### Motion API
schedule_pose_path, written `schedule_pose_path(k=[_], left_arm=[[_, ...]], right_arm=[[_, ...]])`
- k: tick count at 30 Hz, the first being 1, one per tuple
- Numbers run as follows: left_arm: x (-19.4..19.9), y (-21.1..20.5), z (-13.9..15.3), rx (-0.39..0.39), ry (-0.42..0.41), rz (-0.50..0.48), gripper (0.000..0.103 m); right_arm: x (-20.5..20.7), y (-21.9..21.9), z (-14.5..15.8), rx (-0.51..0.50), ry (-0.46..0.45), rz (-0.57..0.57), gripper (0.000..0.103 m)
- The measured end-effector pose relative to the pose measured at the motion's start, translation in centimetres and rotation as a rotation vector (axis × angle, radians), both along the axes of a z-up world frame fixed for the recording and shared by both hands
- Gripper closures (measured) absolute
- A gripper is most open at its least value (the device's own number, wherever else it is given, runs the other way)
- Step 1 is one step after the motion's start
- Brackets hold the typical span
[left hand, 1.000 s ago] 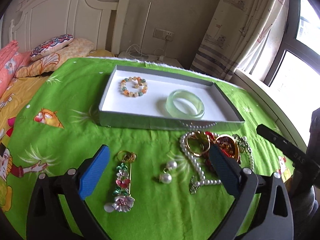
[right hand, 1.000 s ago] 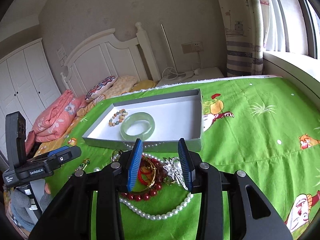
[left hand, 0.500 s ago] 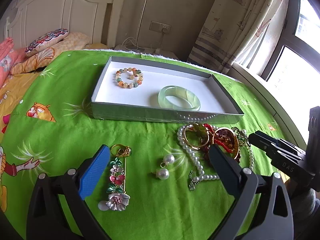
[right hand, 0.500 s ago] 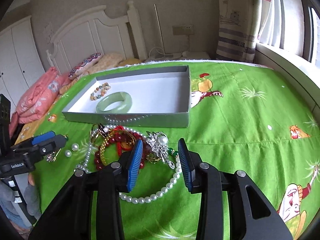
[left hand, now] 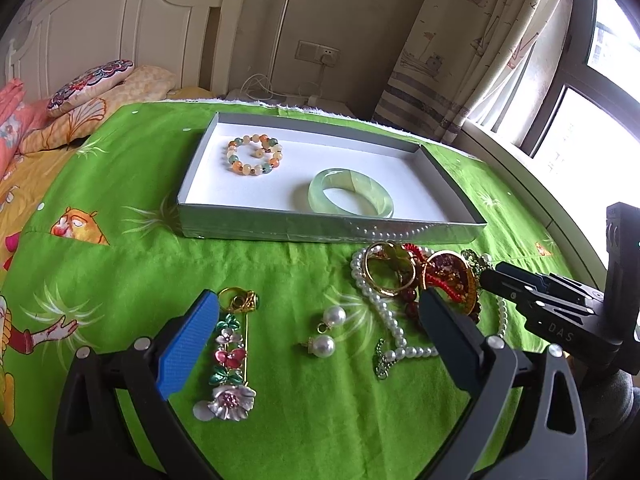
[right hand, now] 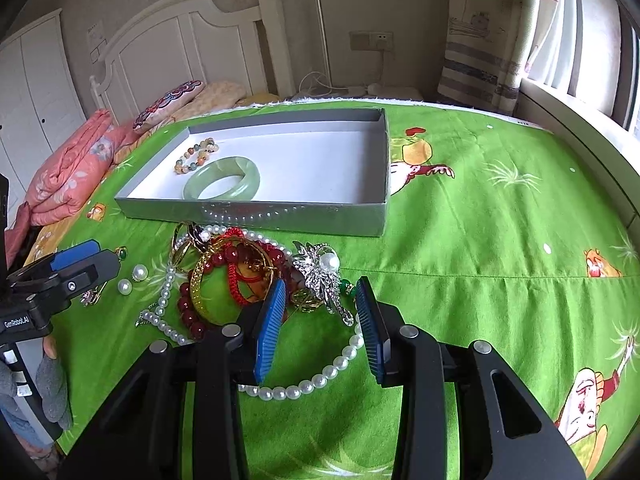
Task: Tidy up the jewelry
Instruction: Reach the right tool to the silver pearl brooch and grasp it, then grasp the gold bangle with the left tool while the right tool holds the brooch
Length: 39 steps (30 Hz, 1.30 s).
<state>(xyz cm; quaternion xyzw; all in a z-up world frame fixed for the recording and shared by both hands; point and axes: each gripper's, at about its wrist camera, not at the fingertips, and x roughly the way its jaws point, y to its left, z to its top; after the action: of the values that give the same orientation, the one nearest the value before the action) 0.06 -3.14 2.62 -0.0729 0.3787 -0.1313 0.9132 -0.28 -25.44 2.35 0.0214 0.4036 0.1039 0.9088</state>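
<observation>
A grey tray [left hand: 320,232] with a white floor holds a green jade bangle [left hand: 378,200] and a beaded bracelet [left hand: 236,166]. In front of it on the green cloth lies a tangled pile: pearl necklace [right hand: 320,380], gold bangle [left hand: 366,272], red bead bracelet [right hand: 188,308] and a silver pearl brooch [right hand: 320,268]. My right gripper [right hand: 320,284] is open, low over the pile, its tips either side of the brooch without pressing it. My left gripper [left hand: 316,300] is wide open above two pearl earrings [left hand: 334,314], beside a flower pin [left hand: 228,360] and a gold ring [left hand: 244,300].
The green cartoon cloth [right hand: 500,240] stretches bare to the right of the pile. Pillows [left hand: 88,84] and a pink quilt [right hand: 68,172] lie at the left by the white headboard [right hand: 180,40]. A window sill [right hand: 580,120] and curtain border the right side.
My right gripper has tipped downward and sunk toward the jewelry pile, so the brooch now sits between its tips. The left gripper has barely moved.
</observation>
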Motion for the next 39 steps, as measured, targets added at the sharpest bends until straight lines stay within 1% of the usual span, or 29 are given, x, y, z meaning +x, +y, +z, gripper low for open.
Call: schedule_pose_path(k=[8, 10, 13, 16, 19, 21, 24, 25, 27, 28, 29, 30, 33, 35, 36, 37, 38, 39], left_arm=[[-0.1, -0.1, 0.0, 0.012, -0.003, -0.007, 0.004], [0.0, -0.1, 0.0, 0.012, -0.003, -0.006, 0.004], [0.0, -0.2, 0.0, 0.013, -0.004, -0.006, 0.004], [0.0, -0.2, 0.0, 0.014, -0.004, -0.007, 0.004], [-0.1, -0.3, 0.1, 0.018, -0.011, -0.014, 0.004], [-0.2, -0.7, 0.3, 0.026, -0.017, -0.035, 0.004], [-0.8, -1.9, 0.6, 0.005, -0.015, -0.119, 0.005], [-1.1, -2.5, 0.8, 0.015, -0.025, -0.144, 0.005], [-1.6, -4.0, 1.0, 0.055, -0.049, -0.190, 0.010], [-1.6, -4.8, 1.0, 0.075, -0.050, -0.217, 0.018], [-1.6, -5.5, 0.9, 0.092, -0.045, -0.238, 0.023], [-1.5, -6.1, 0.8, 0.106, -0.035, -0.249, 0.025], [-0.8, -7.6, 0.3, 0.120, -0.007, -0.281, 0.038], [-0.4, -8.3, -0.1, 0.133, 0.007, -0.298, 0.054], [-0.3, -8.5, -0.2, 0.133, 0.008, -0.305, 0.057], [-0.2, -8.6, -0.2, 0.131, 0.009, -0.313, 0.064], [0.0, -8.7, -0.3, 0.129, 0.010, -0.316, 0.069], [0.1, -8.7, -0.2, 0.126, 0.007, -0.318, 0.071]], right_arm=[[0.7, 0.0, -0.3, 0.011, 0.023, -0.001, 0.069], [0.6, -0.1, -0.3, 0.017, 0.018, 0.000, 0.083], [0.0, -0.4, 0.3, 0.027, -0.025, -0.009, 0.084], [-0.7, -1.2, 0.9, 0.071, -0.072, -0.021, 0.084], [-1.0, -2.4, 1.1, 0.139, -0.082, -0.030, 0.084], [-1.2, -2.9, 1.1, 0.165, -0.091, -0.039, 0.084], [-1.5, -3.1, 1.4, 0.181, -0.111, -0.046, 0.084], [-1.5, -3.2, 1.5, 0.188, -0.114, -0.047, 0.084], [-1.6, -3.5, 1.5, 0.210, -0.121, -0.049, 0.084], [-1.7, -3.7, 1.5, 0.219, -0.123, -0.050, 0.084], [-1.8, -3.8, 1.5, 0.226, -0.125, -0.051, 0.084], [-1.8, -3.8, 1.5, 0.231, -0.126, -0.050, 0.084], [-1.9, -4.0, 1.6, 0.242, -0.130, -0.046, 0.084], [-1.9, -4.1, 1.6, 0.250, -0.133, -0.045, 0.084], [-2.0, -4.2, 1.6, 0.255, -0.135, -0.045, 0.084], [-2.0, -4.2, 1.6, 0.259, -0.136, -0.044, 0.084], [-2.0, -4.3, 1.6, 0.262, -0.136, -0.044, 0.084], [-2.0, -4.2, 1.6, 0.264, -0.135, -0.044, 0.084]])
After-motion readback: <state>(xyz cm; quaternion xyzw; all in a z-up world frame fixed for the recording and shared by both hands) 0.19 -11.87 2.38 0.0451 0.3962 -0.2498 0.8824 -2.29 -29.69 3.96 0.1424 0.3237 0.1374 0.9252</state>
